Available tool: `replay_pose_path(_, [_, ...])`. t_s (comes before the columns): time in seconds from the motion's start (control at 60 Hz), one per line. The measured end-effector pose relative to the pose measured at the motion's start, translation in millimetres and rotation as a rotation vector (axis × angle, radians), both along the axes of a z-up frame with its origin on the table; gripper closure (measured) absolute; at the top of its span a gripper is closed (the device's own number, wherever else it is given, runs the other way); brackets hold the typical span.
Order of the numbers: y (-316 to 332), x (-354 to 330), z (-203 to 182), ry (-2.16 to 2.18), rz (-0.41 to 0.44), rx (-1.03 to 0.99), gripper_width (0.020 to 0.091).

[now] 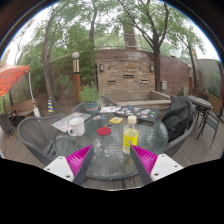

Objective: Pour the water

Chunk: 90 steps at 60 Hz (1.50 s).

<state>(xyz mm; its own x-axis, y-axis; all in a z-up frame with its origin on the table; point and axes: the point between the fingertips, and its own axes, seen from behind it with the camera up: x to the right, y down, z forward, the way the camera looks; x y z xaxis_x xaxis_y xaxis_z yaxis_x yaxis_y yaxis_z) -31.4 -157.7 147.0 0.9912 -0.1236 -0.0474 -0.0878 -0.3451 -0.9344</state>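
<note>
Fingers (103, 162) spread open, clear cup (107, 150) between them; yellow bottle (130, 134) just beyond, label unreadable.

The tool (108, 160) is level, its pink-padded fingers (70, 159) spread wide apart.

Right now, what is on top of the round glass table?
On the glass table: a white mug, a yellow-capped bottle, a clear cup with a red lid, and papers. The open claw hides the table's near edge.

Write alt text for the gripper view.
The gripper is open, its fingers short of a glass patio table holding a clear cup, a yellow-labelled bottle and a white mug. Chairs, a brick wall and trees stand beyond.
</note>
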Motion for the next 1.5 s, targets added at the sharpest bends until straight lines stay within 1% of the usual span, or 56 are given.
replay_pose_path(0.067, [34, 34, -18, -0.002, -0.027, 0.021, 0.0263])
replay_pose_path(0.183, [92, 75, -53, -0.025, -0.04, 0.031, 0.0263])
replay_pose_path(0.25, [119, 92, -61, -0.041, -0.054, 0.044, 0.0262])
replay_pose_path(0.333, [148, 103, -68, -0.049, -0.039, 0.085, 0.0262])
replay_pose_path(0.35, [152, 104, -70, -0.055, -0.033, 0.089, 0.0278])
replay_pose_path(0.367, [156, 105, -72, -0.061, -0.027, 0.091, 0.0325])
replay_pose_path(0.383, [160, 100, -73, -0.067, -0.017, 0.085, 0.0413])
replay_pose_path(0.4, [165, 99, -78, -0.067, -0.001, 0.08, 0.0542])
replay_pose_path(0.417, [166, 101, -80, -0.07, -0.001, 0.071, 0.0557])
replay_pose_path(0.467, [170, 110, -78, -0.062, -0.042, 0.096, 0.056])
replay_pose_path(0.55, [175, 107, -79, -0.057, -0.038, 0.116, 0.0571])
replay_pose_path(0.583, [175, 108, -79, -0.04, -0.044, 0.114, 0.06])
replay_pose_path(0.617, [176, 108, -81, -0.025, -0.048, 0.106, 0.0603])
replay_pose_path(0.633, [176, 108, -81, -0.024, -0.047, 0.099, 0.0618])
replay_pose_path(0.667, [177, 106, -82, -0.026, -0.041, 0.077, 0.0623])
replay_pose_path(0.683, [176, 108, -84, -0.019, -0.035, 0.067, 0.0647])
replay_pose_path(0.717, [180, 104, -84, -0.011, -0.037, 0.038, 0.0647])
replay_pose_path(0.733, [181, 103, -84, -0.004, -0.035, 0.024, 0.0667])
replay_pose_path(0.767, [183, 101, -86, 0.001, -0.024, -0.007, 0.0669])
replay_pose_path(0.833, [192, 97, -76, -0.065, 0.003, -0.05, 0.0667])
replay_pose_path(0.917, [216, 91, -36, -0.232, 0.034, -0.054, 0.0669])
replay_pose_path(0.983, [240, 69, -9, -0.411, 0.046, -0.058, 0.0669])
replay_pose_path(1.0, [246, 62, -3, -0.466, 0.057, -0.06, 0.0669])
replay_pose_path(1.017, [251, 65, 16, -0.507, 0.083, -0.07, 0.0669])
replay_pose_path(1.033, [259, 56, 9, -0.575, 0.09, -0.062, 0.0669])
replay_pose_path(1.083, [278, 34, 19, -0.769, 0.129, -0.068, 0.067])
replay_pose_path(1.1, [283, 30, 32, -0.83, 0.158, -0.078, 0.0669])
replay_pose_path(1.133, [296, 14, 26, -0.962, 0.192, -0.082, 0.0669])
replay_pose_path(1.15, [298, 6, 32, -1.031, 0.218, -0.091, 0.0669])
replay_pose_path(1.167, [305, -2, 24, -1.098, 0.229, -0.086, 0.067])
replay_pose_path(1.2, [314, -15, 19, -1.234, 0.261, -0.096, 0.0667])
replay_pose_path(1.217, [318, -23, 22, -1.306, 0.292, -0.114, 0.0667])
replay_pose_path(1.25, [335, -22, 19, -1.422, 0.332, -0.127, 0.0669])
replay_pose_path(1.267, [328, -35, 19, -1.517, 0.323, -0.141, 0.0669])
replay_pose_path(1.3, [334, -43, 17, -1.652, 0.348, -0.166, 0.067])
replay_pose_path(1.317, [333, -44, 18, -1.716, 0.372, -0.183, 0.067])
replay_pose_path(1.333, [349, -40, 18, -1.746, 0.403, -0.189, 0.0669])
replay_pose_path(1.367, [352, -46, 19, -1.841, 0.422, -0.214, 0.067])
replay_pose_path(1.433, [355, -46, 25, -1.992, 0.428, -0.292, 0.067])
replay_pose_path(1.5, [357, -58, 26, -2.122, 0.479, -0.331, 0.067])
